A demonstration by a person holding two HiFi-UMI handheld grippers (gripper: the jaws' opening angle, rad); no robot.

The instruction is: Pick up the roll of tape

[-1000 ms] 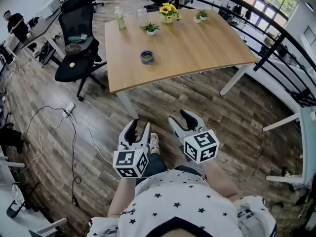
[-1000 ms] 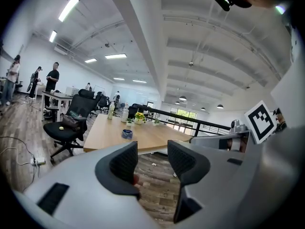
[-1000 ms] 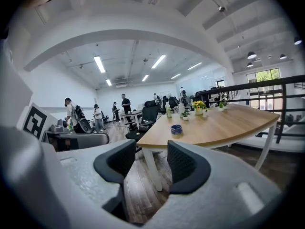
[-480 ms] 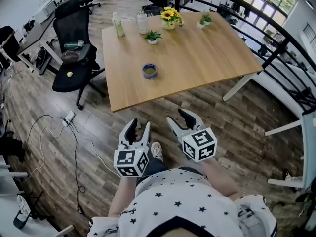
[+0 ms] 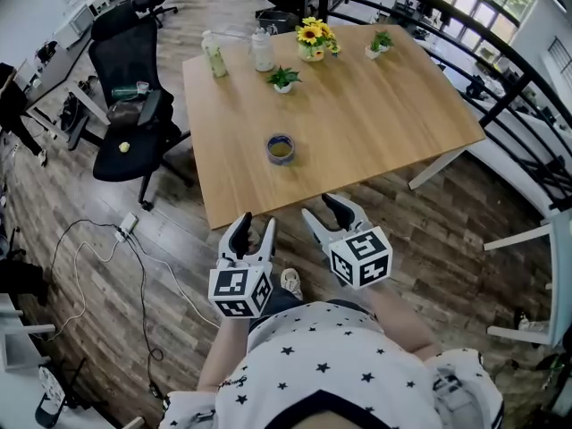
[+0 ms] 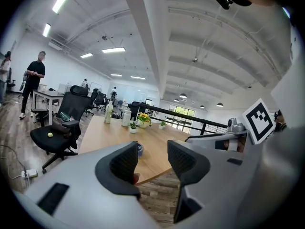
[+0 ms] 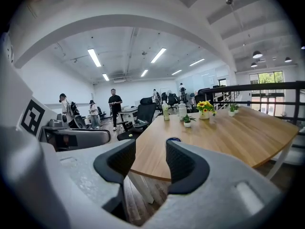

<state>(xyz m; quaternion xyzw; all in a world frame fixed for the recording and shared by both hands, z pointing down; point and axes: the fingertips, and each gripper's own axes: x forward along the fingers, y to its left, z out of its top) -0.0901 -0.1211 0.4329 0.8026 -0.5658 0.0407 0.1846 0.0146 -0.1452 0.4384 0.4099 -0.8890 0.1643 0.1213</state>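
Observation:
A blue roll of tape (image 5: pixel 281 148) lies flat on the wooden table (image 5: pixel 384 123), near its front left part. It shows small past the left jaw in the left gripper view (image 6: pixel 139 149) and just above the right jaw in the right gripper view (image 7: pixel 174 140). My left gripper (image 5: pixel 253 233) hangs open over the floor, short of the table's front edge. My right gripper (image 5: pixel 330 214) is beside it, also open, at the table's edge. Nothing lies between either pair of jaws.
At the table's far side stand two bottles (image 5: pixel 214 59), a small potted plant (image 5: pixel 283 79), a sunflower pot (image 5: pixel 313 39) and another plant (image 5: pixel 381 41). A black office chair (image 5: pixel 125 123) stands left of the table. Cables and a power strip (image 5: pixel 127 224) lie on the floor. People stand far off.
The table and the tape have come closer to both grippers in the head view. The grippers keep the same pose, both open.

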